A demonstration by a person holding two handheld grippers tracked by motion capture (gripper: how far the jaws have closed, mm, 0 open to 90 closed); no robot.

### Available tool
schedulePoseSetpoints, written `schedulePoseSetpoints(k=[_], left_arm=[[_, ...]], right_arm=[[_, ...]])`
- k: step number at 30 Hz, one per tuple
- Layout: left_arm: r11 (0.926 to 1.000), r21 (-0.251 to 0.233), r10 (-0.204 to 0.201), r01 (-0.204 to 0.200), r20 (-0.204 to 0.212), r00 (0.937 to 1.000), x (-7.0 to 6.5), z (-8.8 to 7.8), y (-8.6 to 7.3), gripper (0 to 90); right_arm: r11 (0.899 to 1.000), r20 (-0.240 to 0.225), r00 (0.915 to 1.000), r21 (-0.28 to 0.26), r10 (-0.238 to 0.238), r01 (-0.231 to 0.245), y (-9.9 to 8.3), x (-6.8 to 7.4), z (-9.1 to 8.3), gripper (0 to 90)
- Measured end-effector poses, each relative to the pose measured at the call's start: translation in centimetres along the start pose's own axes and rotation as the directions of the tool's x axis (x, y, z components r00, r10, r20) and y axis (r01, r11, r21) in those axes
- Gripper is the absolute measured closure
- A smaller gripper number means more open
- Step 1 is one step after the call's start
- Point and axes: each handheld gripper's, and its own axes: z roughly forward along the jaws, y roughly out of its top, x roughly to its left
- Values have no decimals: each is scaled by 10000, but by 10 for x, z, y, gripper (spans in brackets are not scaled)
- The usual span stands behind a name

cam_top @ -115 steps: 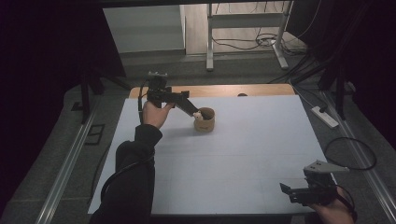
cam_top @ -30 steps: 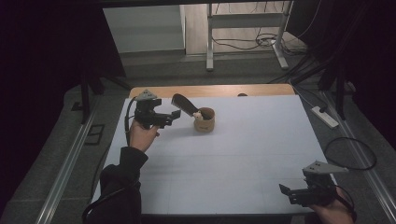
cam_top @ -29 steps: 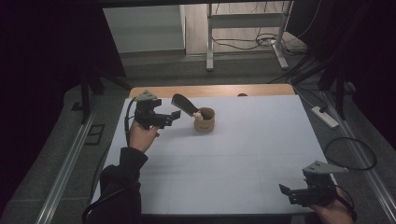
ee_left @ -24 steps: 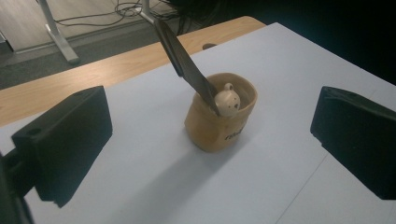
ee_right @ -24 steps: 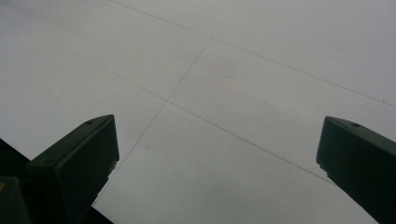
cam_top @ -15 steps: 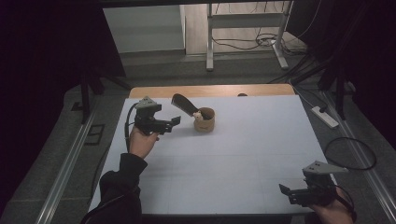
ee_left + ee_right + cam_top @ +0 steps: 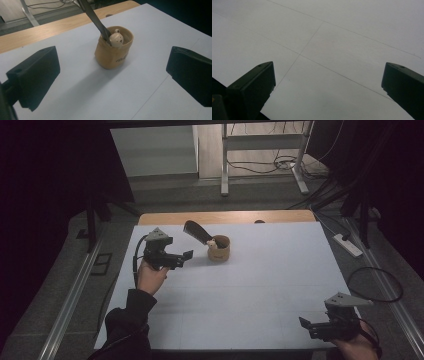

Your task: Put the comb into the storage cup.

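Two sets of tongs are held over the white worktop (image 7: 260,285), and both are seen with their jaws spread wide and nothing between them. At the left of the high view, the left tongs (image 7: 186,255) are held in a hand (image 7: 150,276) above the worktop's left part, pointed toward a small tan cup (image 7: 219,248) that stands near the far middle, apart from them. In the left gripper view the cup (image 7: 113,48) is seen upright between the two black jaws but farther off, untouched; a little bear figure (image 7: 116,39) sits at its rim, and a dark, long-handled tool (image 7: 96,20) leans out of it, tilted up and away. In the high view that tool (image 7: 198,232) is shown slanting toward the left from the cup's mouth. Since the tool rests in the cup and the left tongs are released beside it, the placing of the tool is judged to be done; little appears to be left beyond drawing the left tongs clear, though that cannot be told for sure. At the right, the right tongs (image 7: 306,323) are held low at the near corner, well apart from the cup, and bare white worktop (image 7: 352,37) is seen between their jaws.
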Motion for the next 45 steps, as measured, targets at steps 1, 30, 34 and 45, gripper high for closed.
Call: schedulePoseSetpoints(k=[1,30,34,45], left_arm=[[10000,40,-70,70,100,9999,0,-1,0,0],[9997,245,-92,89,104,9999,-15,-19,-18,0],[9997,257,-36,33,103,9999,-17,-21,-20,0],[9996,274,-34,28,202,9998,-22,-27,-26,0]], right_arm=[[10000,-3,10000,2,-2,2,0,0,0,0],[10000,-136,9999,-64,-40,40,0,0,-1,0],[10000,-156,9999,-53,-39,38,0,0,-1,0],[10000,-204,9998,-36,-70,69,0,0,0,0]])
